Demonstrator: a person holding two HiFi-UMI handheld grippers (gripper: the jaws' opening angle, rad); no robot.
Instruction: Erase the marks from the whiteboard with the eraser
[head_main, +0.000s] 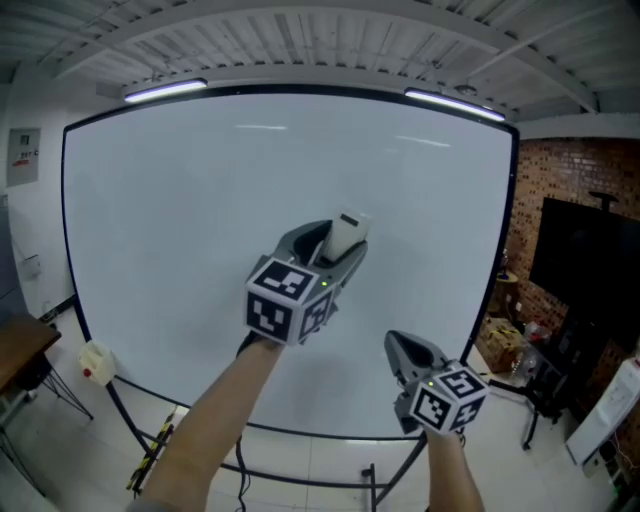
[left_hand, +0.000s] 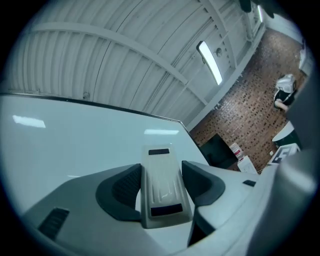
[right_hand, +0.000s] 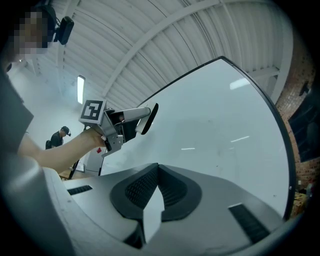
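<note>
Gleaming whiteboard (head_main: 180, 260), pale ribbed eraser (left_hand: 162, 185)

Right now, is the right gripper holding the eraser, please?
No, the right gripper is shut on nothing; the left gripper clamps the eraser.

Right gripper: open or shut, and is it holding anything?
Shut and empty: in the right gripper view, the right gripper has its dark pads meeting at the tips, with nothing between them.

At the frame's centre the left gripper (head_main: 335, 250), on a bare forearm (head_main: 215, 420) reaching up from the lower left, clamps the eraser (head_main: 347, 228), while the right gripper (head_main: 405, 350), at lower right, points upward with jaws together, empty.
</note>
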